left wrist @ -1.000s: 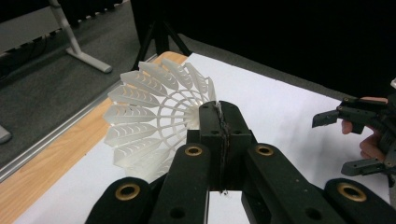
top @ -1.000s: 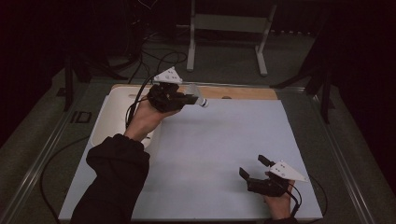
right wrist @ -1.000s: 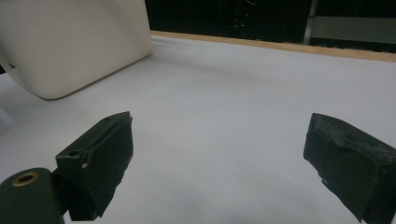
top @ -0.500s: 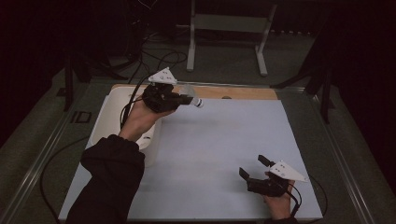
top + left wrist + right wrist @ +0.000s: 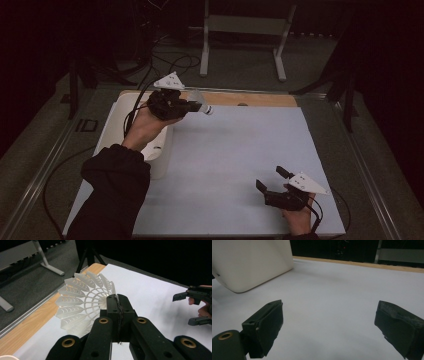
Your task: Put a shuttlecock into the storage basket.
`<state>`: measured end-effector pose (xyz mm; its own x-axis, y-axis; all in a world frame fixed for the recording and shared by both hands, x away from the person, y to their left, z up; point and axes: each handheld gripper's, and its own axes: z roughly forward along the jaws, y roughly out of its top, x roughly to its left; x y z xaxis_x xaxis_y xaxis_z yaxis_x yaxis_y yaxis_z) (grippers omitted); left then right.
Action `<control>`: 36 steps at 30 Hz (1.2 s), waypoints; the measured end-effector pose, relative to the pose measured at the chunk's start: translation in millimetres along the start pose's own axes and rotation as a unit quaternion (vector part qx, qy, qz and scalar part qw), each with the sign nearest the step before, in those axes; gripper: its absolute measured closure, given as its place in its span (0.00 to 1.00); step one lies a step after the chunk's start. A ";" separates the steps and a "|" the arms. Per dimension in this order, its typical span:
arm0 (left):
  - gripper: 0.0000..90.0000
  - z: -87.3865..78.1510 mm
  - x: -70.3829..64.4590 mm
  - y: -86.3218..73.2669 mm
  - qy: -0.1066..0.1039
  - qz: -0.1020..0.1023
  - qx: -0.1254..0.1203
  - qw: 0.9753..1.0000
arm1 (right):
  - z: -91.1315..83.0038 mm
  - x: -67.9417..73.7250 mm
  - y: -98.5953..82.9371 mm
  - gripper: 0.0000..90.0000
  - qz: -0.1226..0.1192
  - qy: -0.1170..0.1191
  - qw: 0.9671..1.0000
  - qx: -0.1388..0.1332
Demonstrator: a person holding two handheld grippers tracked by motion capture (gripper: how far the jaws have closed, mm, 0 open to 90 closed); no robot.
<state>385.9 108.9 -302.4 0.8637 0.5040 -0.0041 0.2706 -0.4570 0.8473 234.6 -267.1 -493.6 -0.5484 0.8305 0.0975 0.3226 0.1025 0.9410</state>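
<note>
Left tool (image 5: pixel 117 298): we see it pinching the white shuttlecock (image 5: pixel 83 306) by its skirt, at 11 o'clock.
Right tool (image 5: pixel 329 327): spread wide, empty, above the worktop (image 5: pixel 240 150) at 5 o'clock.

Plenty of open room on the pale sheet-covered table top (image 5: pixel 240 160): middle, far right corner and near edge are all bare. Only real obstacle is the white plastic bin (image 5: pixel 152 150) along the left edge, blocking passage there.
</note>
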 end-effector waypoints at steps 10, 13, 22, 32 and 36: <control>1.00 -5.0 2.7 -2.6 0.003 0.001 0.002 1.000 | 0.2 0.0 0.0 0.09 0.001 0.000 1.000 0.000; 1.00 -5.4 3.4 -3.4 0.003 0.001 0.002 1.000 | 0.4 0.2 -0.1 0.09 0.000 0.002 1.000 0.001; 1.00 -10.0 6.2 -5.5 0.006 -0.002 0.001 1.000 | 0.3 0.2 -0.1 0.09 0.001 0.001 1.000 0.001; 1.00 -15.5 9.7 -9.2 0.010 -0.007 0.001 1.000 | 0.0 -0.1 0.0 0.09 0.000 -0.001 1.000 0.001; 1.00 -17.1 11.0 -10.7 0.011 -0.008 0.002 1.000 | 0.2 0.4 0.0 0.09 0.001 0.000 1.000 0.001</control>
<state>385.3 131.9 -302.5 0.8499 0.5268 -0.0066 0.2865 -0.4516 0.8450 234.5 -266.7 -493.7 -0.5470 0.8312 0.0996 0.3251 0.1012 0.9402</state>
